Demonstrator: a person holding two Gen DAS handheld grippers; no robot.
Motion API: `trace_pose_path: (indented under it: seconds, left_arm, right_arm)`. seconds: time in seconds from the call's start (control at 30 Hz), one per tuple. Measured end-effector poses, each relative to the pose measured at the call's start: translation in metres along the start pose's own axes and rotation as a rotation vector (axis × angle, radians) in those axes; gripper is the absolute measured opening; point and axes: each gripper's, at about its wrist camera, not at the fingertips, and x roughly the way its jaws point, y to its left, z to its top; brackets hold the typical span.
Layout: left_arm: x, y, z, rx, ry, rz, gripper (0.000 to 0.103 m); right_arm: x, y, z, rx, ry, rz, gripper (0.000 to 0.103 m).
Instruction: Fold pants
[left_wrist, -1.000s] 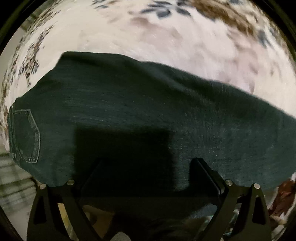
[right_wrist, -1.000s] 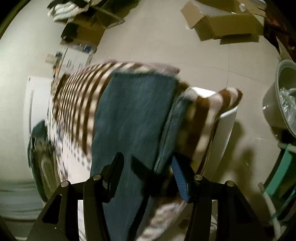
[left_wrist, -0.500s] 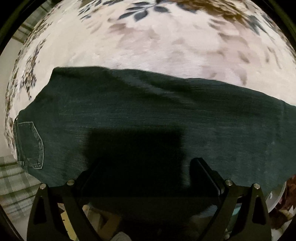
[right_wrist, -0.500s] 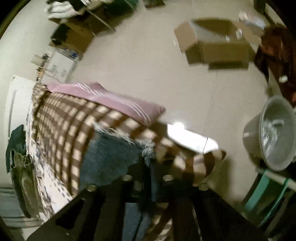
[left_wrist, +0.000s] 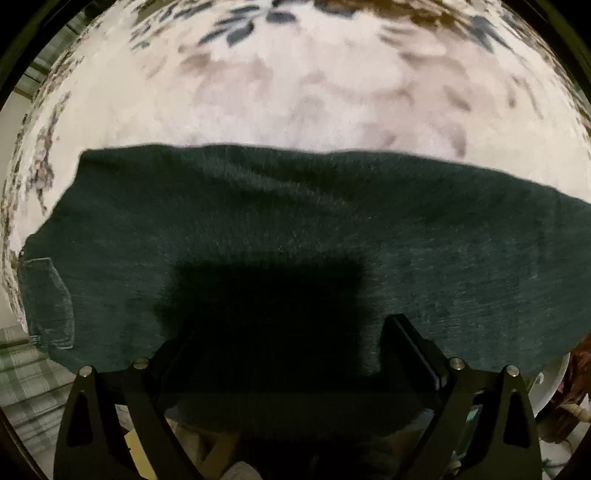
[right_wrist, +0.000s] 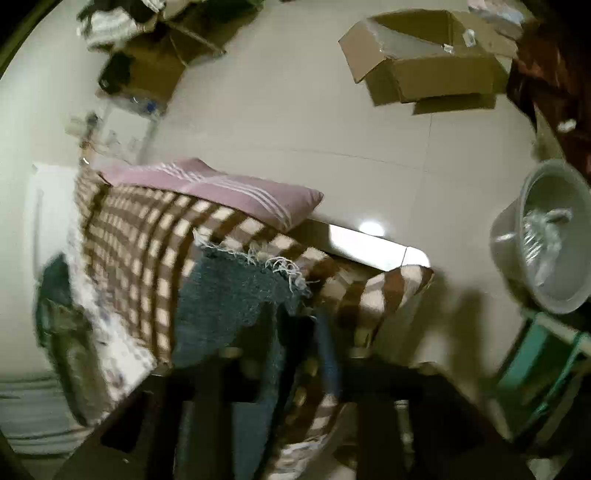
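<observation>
A: Where are the pants (left_wrist: 295, 229) in the left view?

B: Spread as a dark green-blue band across the middle, from nine o'clock to three o'clock, lying on a pale bedspread (left_wrist: 295, 103) with a leaf print. A stitched pocket (left_wrist: 48, 302) shows at eight o'clock.

A: And the left tongs (left_wrist: 288, 350)?

B: Spread wide apart at six o'clock, low over the cloth. One dark finger (left_wrist: 410, 343) stands out at five o'clock; the other is lost in the tool's own shadow. Nothing sits between them.

A: The right view?

B: Blurred. The right tongs (right_wrist: 291, 354) sit at six o'clock with the fingers drawn close together, and the pant leg (right_wrist: 229, 295) seems to be pinched between them, though the smear makes me less than sure. The frayed hem (right_wrist: 280, 266) lies near the picture's centre, on a brown-and-cream checked blanket (right_wrist: 147, 236).

A: What else is there?

B: A pink striped pillow (right_wrist: 221, 188) at eleven o'clock on the blanket, an open cardboard box (right_wrist: 428, 62) on the tiled floor at one o'clock, and a grey basin (right_wrist: 546, 236) at three o'clock, tipped on its side with crumpled plastic inside.
</observation>
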Motion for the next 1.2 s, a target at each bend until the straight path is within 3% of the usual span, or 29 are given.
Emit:
trace_pose_path:
  seconds: [0.17,0.33,0.43,0.47,0.53,0.57,0.77,0.93,1.0,1.2]
  left_arm:
    - [0.006,0.004,-0.001,-0.048,-0.034,-0.076,0.103]
    - [0.009,0.009,-0.007,-0.036,-0.068,-0.095,0.103]
    - [0.011,0.014,-0.012,-0.048,-0.108,-0.109,0.103]
    - [0.01,0.016,-0.019,-0.052,-0.112,-0.113,0.103]
    - [0.009,0.017,-0.02,-0.057,-0.106,-0.114,0.103]
    - [0.008,0.018,-0.017,-0.062,-0.103,-0.115,0.103]
    - [-0.02,0.046,-0.002,-0.159,-0.115,-0.193,0.103]
    - [-0.062,0.082,-0.012,-0.203,-0.173,-0.241,0.103]
    - [-0.074,0.103,-0.02,-0.226,-0.18,-0.255,0.103]
    - [-0.076,0.161,-0.063,-0.299,-0.19,-0.269,0.103]
  right_arm:
    - [0.032,-0.008,-0.025,-0.018,0.113,0.168,0.043]
    - [0.053,-0.005,-0.029,-0.048,0.018,0.339,0.044]
    - [0.065,-0.001,-0.025,-0.038,-0.01,0.395,0.044]
    - [0.07,0.003,-0.023,-0.047,-0.019,0.39,0.041]
    - [0.072,0.012,-0.022,-0.063,-0.035,0.349,0.012]
    - [0.069,0.018,-0.023,-0.083,-0.041,0.313,0.008]
    - [0.011,0.076,-0.044,-0.224,-0.103,0.302,0.007]
    - [-0.041,0.152,-0.1,-0.388,-0.111,0.3,0.007]
    - [-0.055,0.187,-0.137,-0.473,-0.106,0.302,0.007]
    - [-0.045,0.253,-0.261,-0.697,-0.028,0.3,0.007]
